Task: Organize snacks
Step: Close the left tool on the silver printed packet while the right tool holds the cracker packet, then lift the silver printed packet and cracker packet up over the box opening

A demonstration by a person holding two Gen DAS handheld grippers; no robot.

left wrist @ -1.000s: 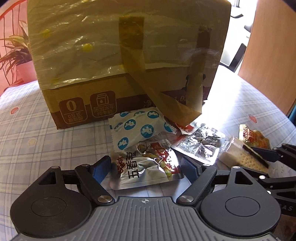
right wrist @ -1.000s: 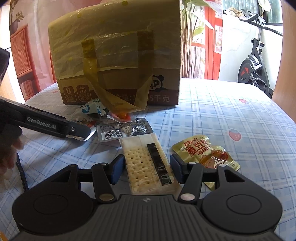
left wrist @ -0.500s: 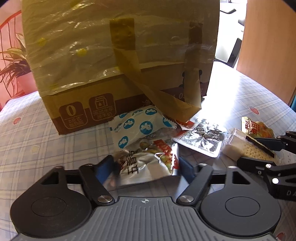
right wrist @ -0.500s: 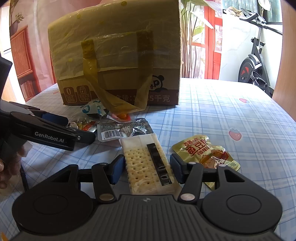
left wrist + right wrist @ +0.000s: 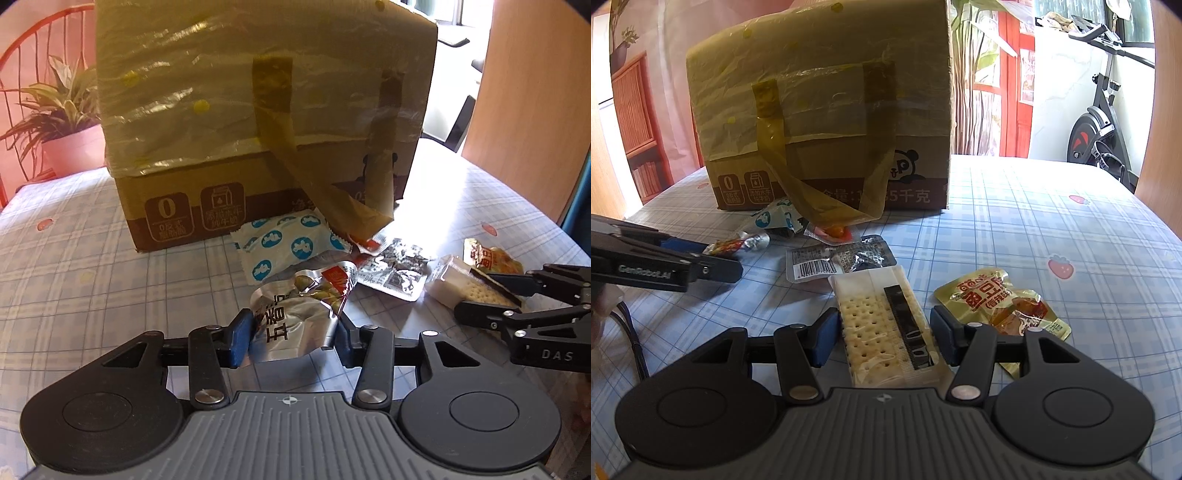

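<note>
**Snack packets scattered before a taped box, both tongs at work**

A round counter (image 5: 1052,206) under a blue-and-white checked cloth with strawberry prints fills the room's middle. A potted plant (image 5: 62,125) stands beyond it on the left tongs' side; an exercise bike (image 5: 1104,125) stands past the far edge on the right tongs' side.

A cardboard box (image 5: 258,122) wrapped in yellowish film sits straight ahead of both tongs, loose tape strips hanging down its front. What it holds is hidden.

The left tongs (image 5: 291,332) are closing on a crumpled silver foil packet (image 5: 295,321), with both pads already pressing its sides. Just beyond it lies a white packet with blue spots (image 5: 288,243), against the box's foot. To the right of that is a clear packet with dark contents (image 5: 842,258).

The right tongs (image 5: 884,334) straddle a cracker pack (image 5: 882,325), which sits between the blue pads; whether they pinch it I cannot tell. Just right of these tongs lies a yellow packet with red lettering (image 5: 993,302).

Right of the yellow packet the cloth runs bare to the counter's curved edge. Left of the left tongs it is also open.
</note>
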